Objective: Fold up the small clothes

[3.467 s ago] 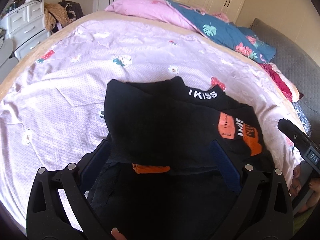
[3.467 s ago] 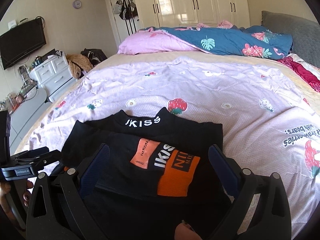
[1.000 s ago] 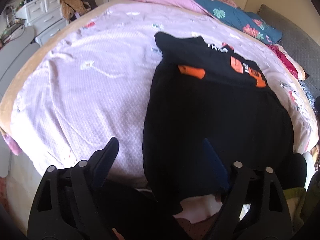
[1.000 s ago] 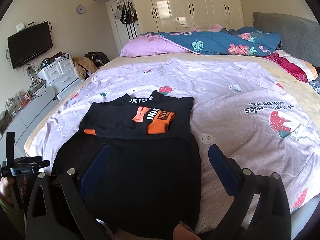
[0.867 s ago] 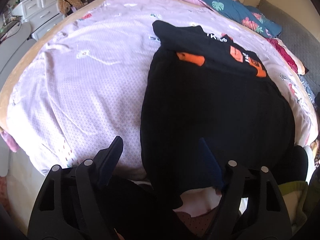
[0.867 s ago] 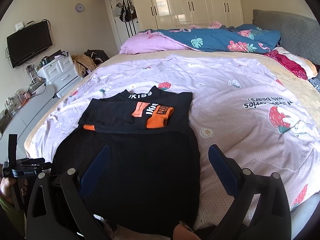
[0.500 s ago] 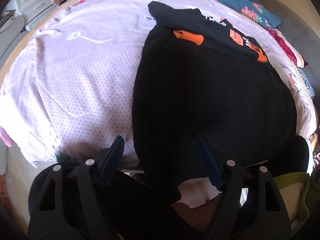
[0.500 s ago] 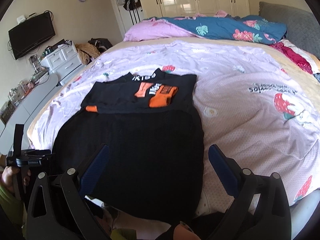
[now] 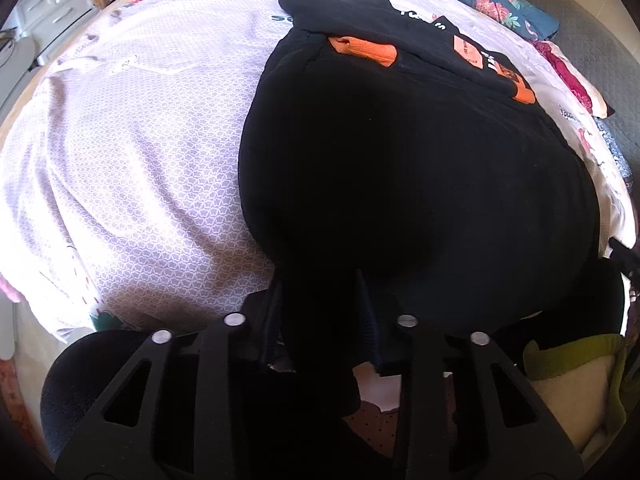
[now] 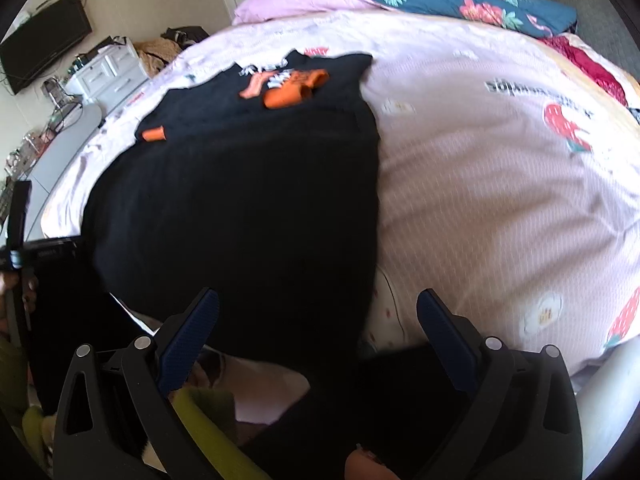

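Where visible, garment (image 9: pixel 400 184) seemingly clamped.

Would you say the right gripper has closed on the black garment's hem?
No, the right gripper stands open, its blue pads apart above the black garment.

A matt black knitted cloth is being shown by the garment (image 9: pixel 420 184), with orange ribbed cuffs (image 9: pixel 364 50). The bedsheet (image 9: pixel 152 152) is being seen as thin lilac printed cotton, finely patterned. Matt black plastic and shiny metal rivets are being displayed by the left gripper (image 9: pixel 320 312)
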The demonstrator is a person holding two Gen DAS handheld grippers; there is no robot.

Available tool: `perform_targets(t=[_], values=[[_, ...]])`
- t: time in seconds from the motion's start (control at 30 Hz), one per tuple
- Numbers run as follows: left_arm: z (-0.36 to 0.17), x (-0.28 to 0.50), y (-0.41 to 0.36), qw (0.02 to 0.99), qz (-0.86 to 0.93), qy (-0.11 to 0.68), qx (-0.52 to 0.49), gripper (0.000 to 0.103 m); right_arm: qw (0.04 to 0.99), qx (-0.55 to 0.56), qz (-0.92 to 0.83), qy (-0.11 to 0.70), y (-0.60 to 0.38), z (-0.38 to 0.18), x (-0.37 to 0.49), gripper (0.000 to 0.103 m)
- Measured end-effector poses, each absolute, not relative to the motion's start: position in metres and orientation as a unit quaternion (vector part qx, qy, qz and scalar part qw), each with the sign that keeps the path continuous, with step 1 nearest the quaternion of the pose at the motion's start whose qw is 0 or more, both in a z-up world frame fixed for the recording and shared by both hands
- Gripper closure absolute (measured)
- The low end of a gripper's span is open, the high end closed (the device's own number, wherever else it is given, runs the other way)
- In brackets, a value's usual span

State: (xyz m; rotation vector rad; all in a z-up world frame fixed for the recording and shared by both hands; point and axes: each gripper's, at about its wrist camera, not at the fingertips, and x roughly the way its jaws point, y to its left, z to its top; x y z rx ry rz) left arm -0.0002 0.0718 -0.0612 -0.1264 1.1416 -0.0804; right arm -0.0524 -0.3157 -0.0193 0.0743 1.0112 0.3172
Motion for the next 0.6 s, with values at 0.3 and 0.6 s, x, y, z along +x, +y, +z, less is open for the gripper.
perform_targets(t=[0.3,0.6], values=[[-0.05,-0.011,0.087,0.852,-0.049,0.513,-0.096,0.099,0.831,-0.032,0.145,0.537,-0.299,-0.044,-0.05,0.052],[-0.021,-0.017,0.092,0.876,-0.067,0.465,-0.111,0.099,0.863,-0.024,0.173,0.473,-0.304,-0.017,-0.061,0.095]])
